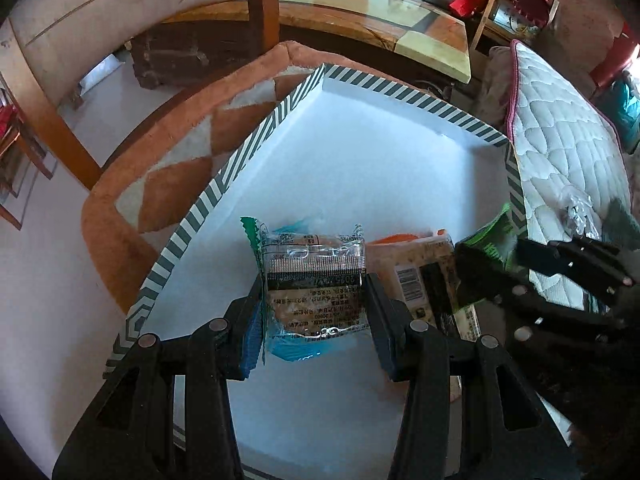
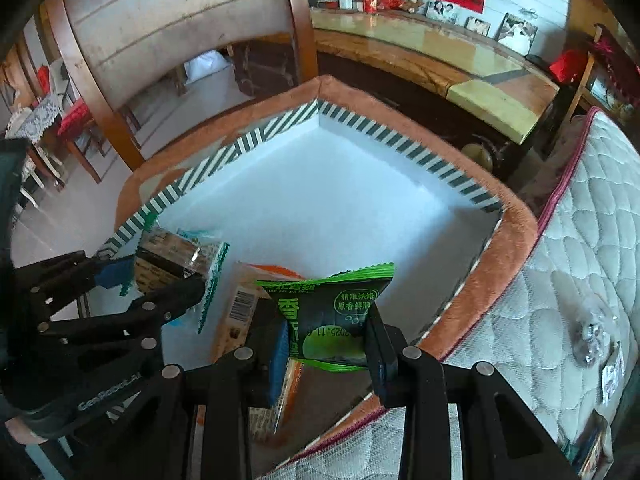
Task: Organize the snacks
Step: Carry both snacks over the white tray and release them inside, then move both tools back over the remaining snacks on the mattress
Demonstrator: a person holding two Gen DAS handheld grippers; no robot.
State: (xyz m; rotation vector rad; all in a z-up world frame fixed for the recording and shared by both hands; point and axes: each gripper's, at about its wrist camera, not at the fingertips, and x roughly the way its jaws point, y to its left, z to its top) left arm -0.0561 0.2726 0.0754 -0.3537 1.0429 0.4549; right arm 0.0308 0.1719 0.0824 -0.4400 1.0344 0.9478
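A wide box with a green-and-white striped rim [image 1: 248, 148] [image 2: 276, 128] and a white floor rests on a brown cushion. My left gripper [image 1: 314, 300] is shut on a clear snack pack with green and blue ends [image 1: 312, 280] [image 2: 176, 256], held low over the box floor. My right gripper [image 2: 326, 334] is shut on a green snack packet [image 2: 332, 304] [image 1: 492, 236], held over the box's near right side. An orange-and-beige snack pack [image 1: 416, 268] [image 2: 244, 304] lies on the box floor between the two.
The brown cushion [image 1: 120, 216] [image 2: 512, 224] sits on a wooden chair [image 1: 60, 120]. A white quilted cushion [image 1: 560, 160] [image 2: 580, 260] with a crumpled clear wrapper [image 2: 592, 332] lies right of the box. A wooden table [image 2: 460, 68] stands behind.
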